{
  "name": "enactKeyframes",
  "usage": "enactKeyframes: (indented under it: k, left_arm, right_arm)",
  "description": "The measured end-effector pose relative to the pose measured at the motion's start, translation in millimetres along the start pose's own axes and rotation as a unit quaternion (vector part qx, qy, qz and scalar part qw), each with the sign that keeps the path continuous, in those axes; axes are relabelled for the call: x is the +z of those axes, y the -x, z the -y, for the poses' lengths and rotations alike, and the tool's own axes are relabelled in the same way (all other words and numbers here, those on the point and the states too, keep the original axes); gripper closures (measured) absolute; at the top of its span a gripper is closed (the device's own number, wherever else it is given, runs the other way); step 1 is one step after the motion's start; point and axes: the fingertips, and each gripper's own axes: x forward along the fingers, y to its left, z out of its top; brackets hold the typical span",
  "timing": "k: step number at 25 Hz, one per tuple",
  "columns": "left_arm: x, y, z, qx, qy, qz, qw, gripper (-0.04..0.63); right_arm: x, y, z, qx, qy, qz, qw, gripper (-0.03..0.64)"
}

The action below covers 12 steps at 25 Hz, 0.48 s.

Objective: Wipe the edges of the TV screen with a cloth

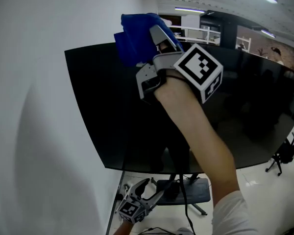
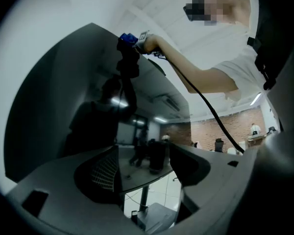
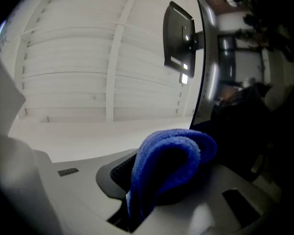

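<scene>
Gripping a folded blue cloth [image 1: 133,37], the right gripper [image 1: 159,39] is held up at the top edge of a large dark TV screen [image 1: 132,126], close to its upper left corner. In the head view the cloth bunches over that edge, partly in front of the black glass and partly above it. The right gripper's fingers [image 1: 161,33] are clamped on the cloth; its own view shows the blue fabric folded into a loop and pinched low between them, with the loop's far side against the dark screen and the thin screen edge running away beside it. A cube with square black-and-white markers [image 1: 200,70] sits on the gripper, and the person's bare forearm [image 1: 201,136] stretches up across the front of the screen to hold it.

The TV stands close in front of a plain white wall [image 1: 34,111]. Its surface is switched off and mirrors ceiling lights and room furniture.

The left gripper [image 1: 154,187] is low down, below the screen's bottom edge and well apart from the cloth. Its fingers stand apart with nothing between them; through the gap its view shows the glossy lower part of the screen and a pale floor beneath. A dark stand base [image 1: 196,192] with trailing cables rests on the floor just beside this gripper.
</scene>
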Motion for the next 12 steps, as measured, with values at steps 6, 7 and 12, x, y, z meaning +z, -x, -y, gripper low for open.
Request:
enactKeyframes:
  k: [6, 7, 12]
  left_arm:
    - [-20.1, -101.0, 102.6, -0.116, -0.007, -0.010, 0.9932, 0.288]
    - [-20.1, -118.8, 121.9, -0.132, -0.003, -0.012, 0.9912, 0.288]
    - [-18.4, -160.8, 159.8, -0.201, 0.007, -0.027, 0.9792, 0.288]
  right_arm:
    - [169.3, 96.1, 34.8, -0.051, 0.094, 0.061, 0.992, 0.534]
    - [199.6, 114.2, 42.2, -0.062, 0.110, 0.073, 0.989, 0.534]
    - [288.3, 161.9, 70.6, -0.120, 0.165, 0.121, 0.972, 0.534]
